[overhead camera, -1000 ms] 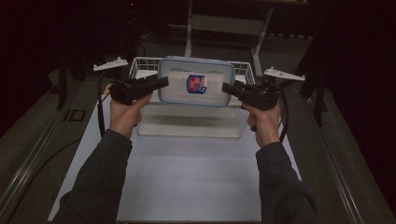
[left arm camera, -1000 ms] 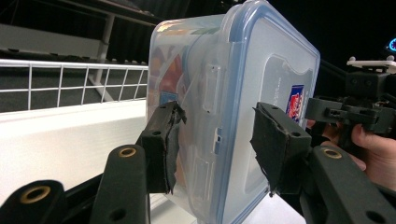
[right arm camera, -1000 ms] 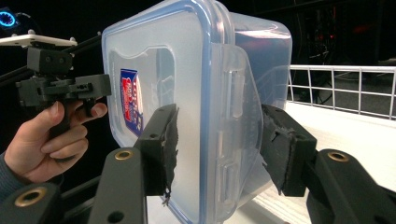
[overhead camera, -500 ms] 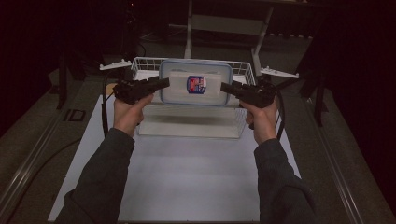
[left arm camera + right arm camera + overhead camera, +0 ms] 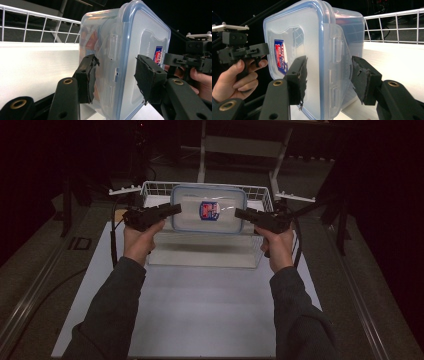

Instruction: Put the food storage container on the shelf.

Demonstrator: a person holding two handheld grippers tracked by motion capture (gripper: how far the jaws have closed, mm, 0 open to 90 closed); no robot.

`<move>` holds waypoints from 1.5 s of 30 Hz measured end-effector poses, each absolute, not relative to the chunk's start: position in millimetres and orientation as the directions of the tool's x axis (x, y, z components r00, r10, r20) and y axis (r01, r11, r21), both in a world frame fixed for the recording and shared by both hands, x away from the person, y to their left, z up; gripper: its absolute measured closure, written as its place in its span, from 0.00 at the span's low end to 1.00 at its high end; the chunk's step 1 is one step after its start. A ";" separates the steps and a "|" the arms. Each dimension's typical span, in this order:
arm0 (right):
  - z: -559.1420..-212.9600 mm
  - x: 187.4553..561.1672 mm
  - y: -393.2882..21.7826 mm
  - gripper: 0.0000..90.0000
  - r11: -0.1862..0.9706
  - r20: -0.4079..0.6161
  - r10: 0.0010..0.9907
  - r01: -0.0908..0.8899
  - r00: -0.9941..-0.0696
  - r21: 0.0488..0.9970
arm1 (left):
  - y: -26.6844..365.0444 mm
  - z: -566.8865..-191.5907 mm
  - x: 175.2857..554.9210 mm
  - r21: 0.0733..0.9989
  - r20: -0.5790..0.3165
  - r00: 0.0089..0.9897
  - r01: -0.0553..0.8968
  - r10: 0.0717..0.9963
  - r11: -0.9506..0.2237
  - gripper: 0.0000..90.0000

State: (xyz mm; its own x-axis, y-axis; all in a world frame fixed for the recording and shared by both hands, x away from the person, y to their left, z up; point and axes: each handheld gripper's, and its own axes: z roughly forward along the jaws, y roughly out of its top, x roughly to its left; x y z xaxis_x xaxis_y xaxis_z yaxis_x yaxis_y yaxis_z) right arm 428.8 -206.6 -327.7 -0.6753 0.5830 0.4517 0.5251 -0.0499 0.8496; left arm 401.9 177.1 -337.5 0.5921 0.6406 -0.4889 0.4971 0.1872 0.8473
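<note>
The left tool (image 5: 176, 210) is clamping one short end of a clear plastic container (image 5: 208, 210), its two black pads (image 5: 88, 77) pressing on either side of the blue-rimmed lid (image 5: 147, 37) and the side latch. The right tool (image 5: 239, 213) is gripping the opposite end the same way, with one pad on the lid face and the other (image 5: 362, 77) against the container's body just past the latch. Between the two tools the container is hanging level in the air — lid up, a red and blue label (image 5: 209, 210) showing in the middle of the lid. It is hovering over a white wire basket (image 5: 150, 187), well above the basket's floor, and its shadow is falling on the basket's near side. Something colourful is sitting inside the container, though I cannot tell what it is through the cloudy wall. The person's hands (image 5: 137, 240) are wrapping round the tool handles, dark sleeves (image 5: 107, 315) reaching in from the near edge. The basket is sitting on the far part of a white table (image 5: 200, 310) — dark floor and a pale metal frame (image 5: 240, 145) are lying beyond it.
</note>
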 end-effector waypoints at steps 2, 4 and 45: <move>-327.6 429.8 -206.1 0.53 -0.058 0.456 0.588 0.527 -0.668 0.848 | 176.4 -337.7 402.0 0.850 -0.484 0.591 0.492 0.646 0.187 0.57; -327.8 430.3 -206.1 0.53 -0.061 0.457 0.590 0.528 -0.666 0.847 | 176.0 -337.6 402.0 0.851 -0.482 0.590 0.491 0.648 0.187 0.57; -305.3 418.1 -193.7 0.57 0.154 0.147 0.769 0.403 -0.622 0.902 | 179.3 -332.2 391.6 0.909 -0.323 0.524 0.403 0.788 0.105 0.56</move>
State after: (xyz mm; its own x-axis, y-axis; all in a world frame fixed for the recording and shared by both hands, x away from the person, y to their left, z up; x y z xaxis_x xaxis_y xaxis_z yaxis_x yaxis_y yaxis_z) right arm 418.1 -193.7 -305.3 -0.6225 0.7687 0.1470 0.4030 0.1538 0.9022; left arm 391.6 179.3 -332.2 0.5238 0.7881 -0.3233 0.4026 0.1055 0.9093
